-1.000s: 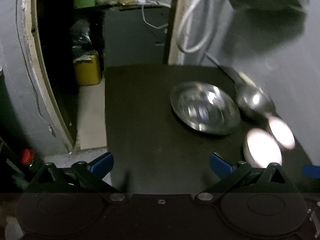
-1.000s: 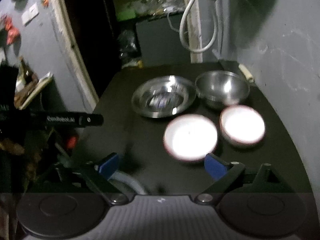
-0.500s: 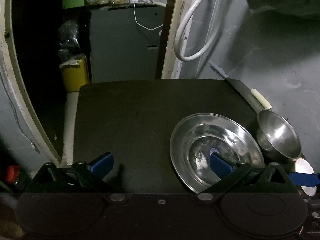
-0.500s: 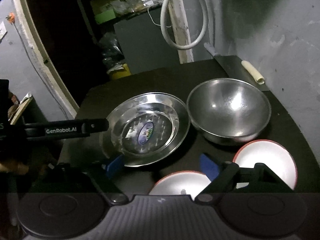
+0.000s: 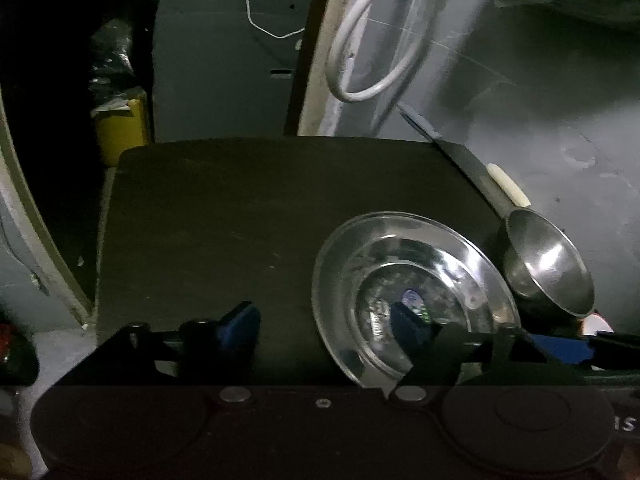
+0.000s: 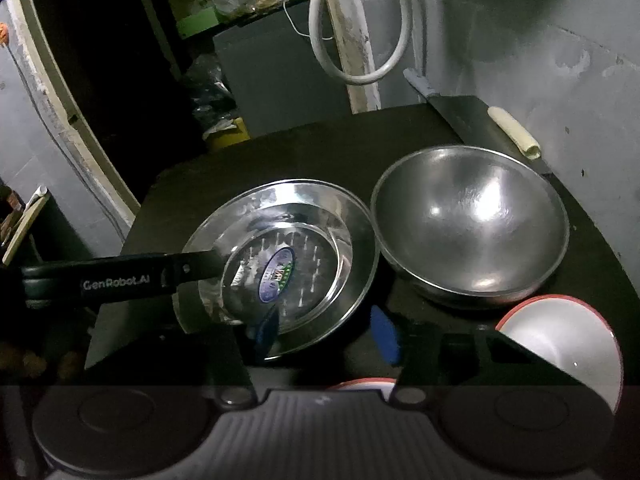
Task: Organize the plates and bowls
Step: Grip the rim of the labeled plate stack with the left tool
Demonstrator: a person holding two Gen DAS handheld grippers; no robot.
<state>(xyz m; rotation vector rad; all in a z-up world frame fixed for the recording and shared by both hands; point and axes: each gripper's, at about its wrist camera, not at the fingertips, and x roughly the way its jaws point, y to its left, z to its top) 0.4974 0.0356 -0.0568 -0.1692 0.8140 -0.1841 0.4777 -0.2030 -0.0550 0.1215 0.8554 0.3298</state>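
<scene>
A steel plate (image 5: 412,280) (image 6: 288,232) lies on the black table (image 5: 240,208), with a steel bowl (image 5: 548,268) (image 6: 472,232) just to its right. My left gripper (image 5: 324,326) straddles the plate's left rim, right finger inside the plate, and its jaws are closing. My right gripper (image 6: 326,336) straddles the plate's near rim, its left fingertip (image 6: 266,332) over the plate, jaws closing too. Neither gripper's pads visibly press the rim. A white bowl with a red rim (image 6: 560,340) sits near right; a second one (image 6: 360,384) shows under the right gripper.
A cleaver with a cream handle (image 6: 516,132) (image 5: 508,188) lies along the back right edge by the grey wall. A white hose (image 6: 352,40) hangs behind. Past the table's left edge the floor holds a yellow container (image 5: 120,128).
Both grippers moved forward and down onto the steel plate, which now fills the near view. Both pairs of fingers have drawn closer together, the right pair more.
</scene>
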